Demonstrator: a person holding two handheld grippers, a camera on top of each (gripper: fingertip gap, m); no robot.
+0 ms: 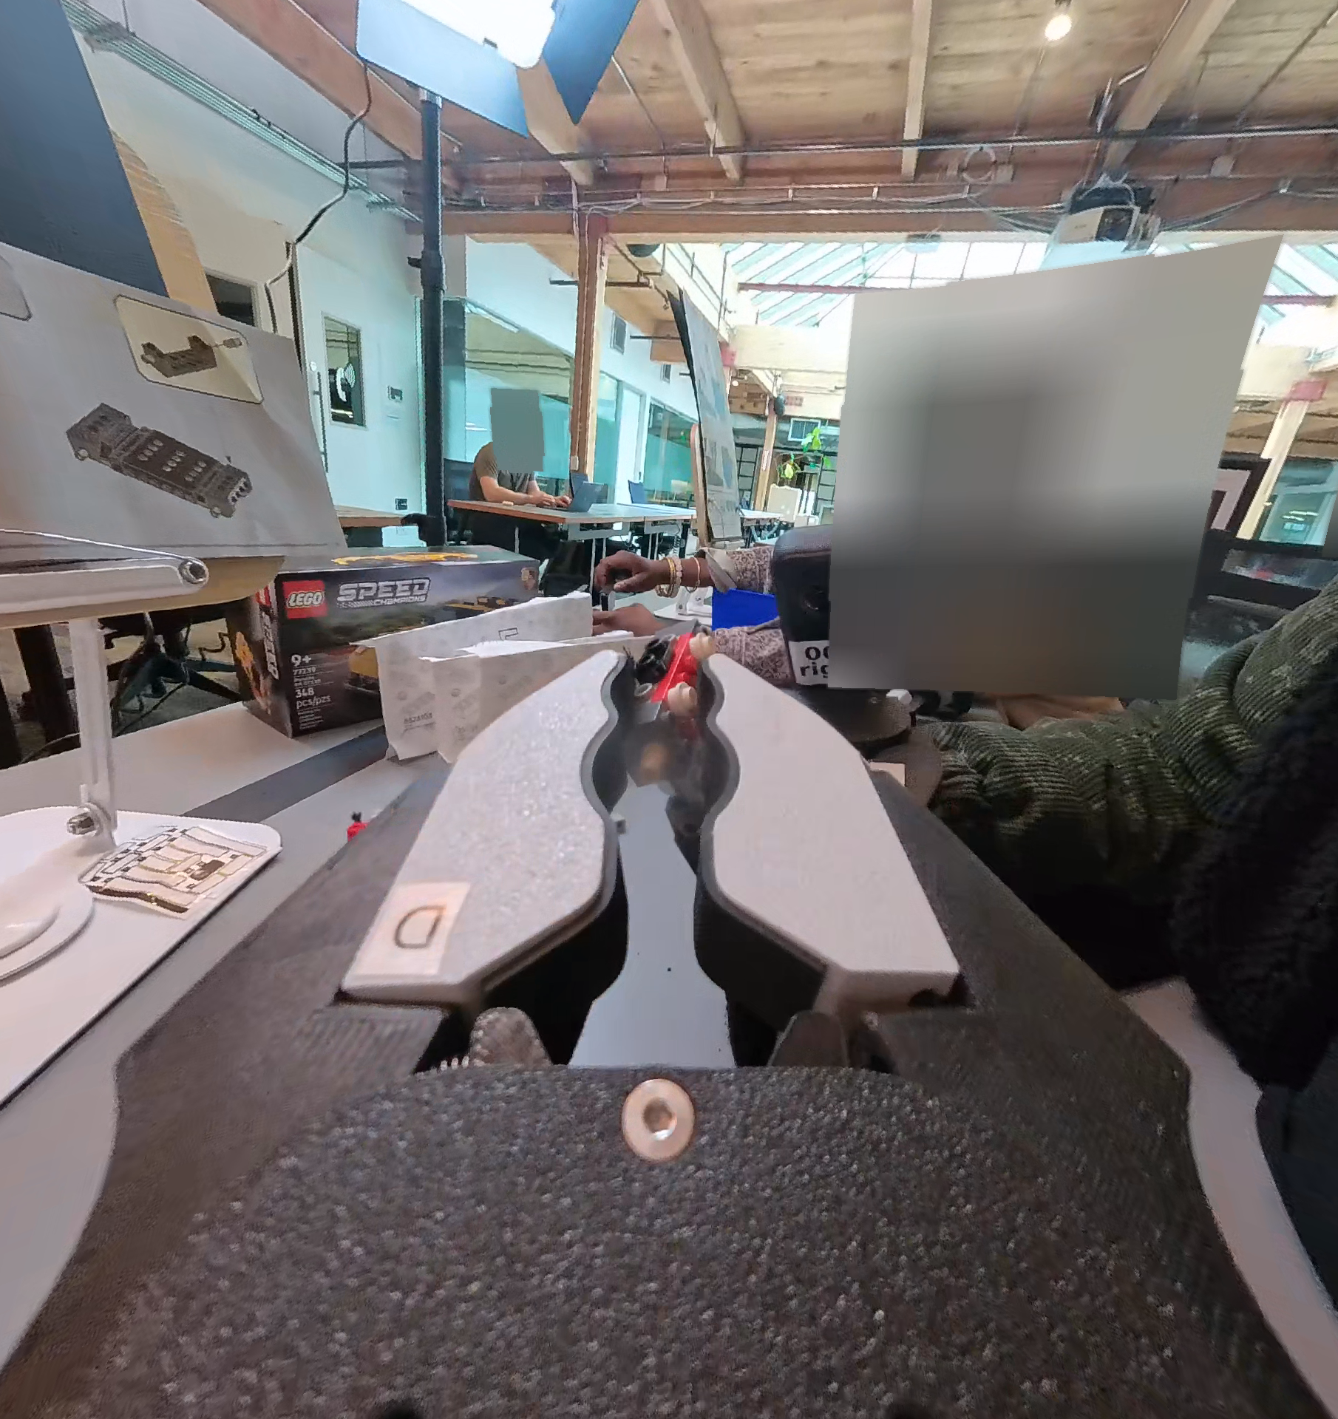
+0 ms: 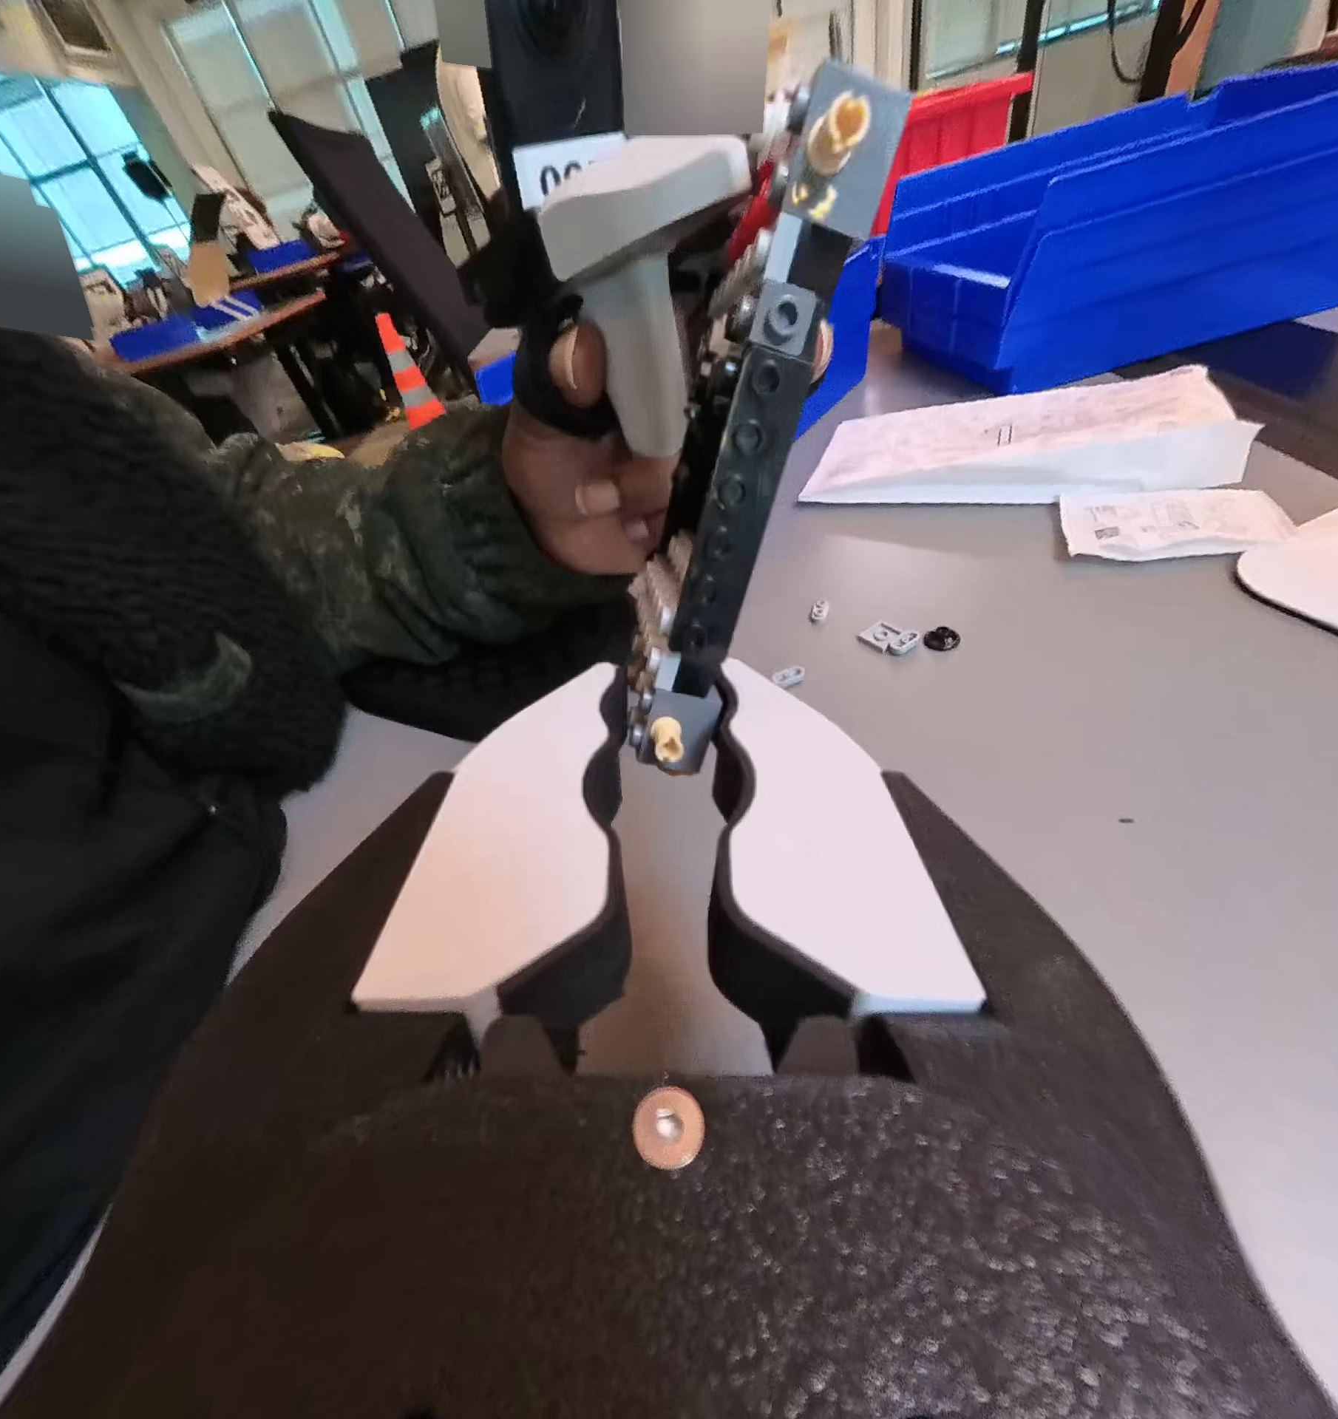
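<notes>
Between my right fingertips [image 2: 670,722] sits the grey end block of a long brick chassis [image 2: 743,461], with a tan pin sticking out toward the camera. Both pads press on this block, so the fingers are almost closed around it. From there the chassis rises steeply, tilted a little to the right, above the grey table [image 2: 1034,768].

My left gripper [image 1: 666,676] holds the other end of the same chassis [image 1: 670,676]: its fingers are narrowly apart and closed on a cluster of black, red and tan pieces. In the right view the left gripper [image 2: 635,253] appears higher up beside the chassis, with a hand [image 2: 574,476] in a green sleeve around its handle.

On the table to the right of the chassis lie a few small loose pieces [image 2: 892,637], grey and one black round, apart from each other. Further back are paper bags [image 2: 1034,453] and blue bins [image 2: 1150,230].

In the left view a set box [image 1: 389,614] stands behind white bags [image 1: 481,668], and an instruction sheet [image 1: 136,430] leans on a white stand [image 1: 90,691] at the left.
</notes>
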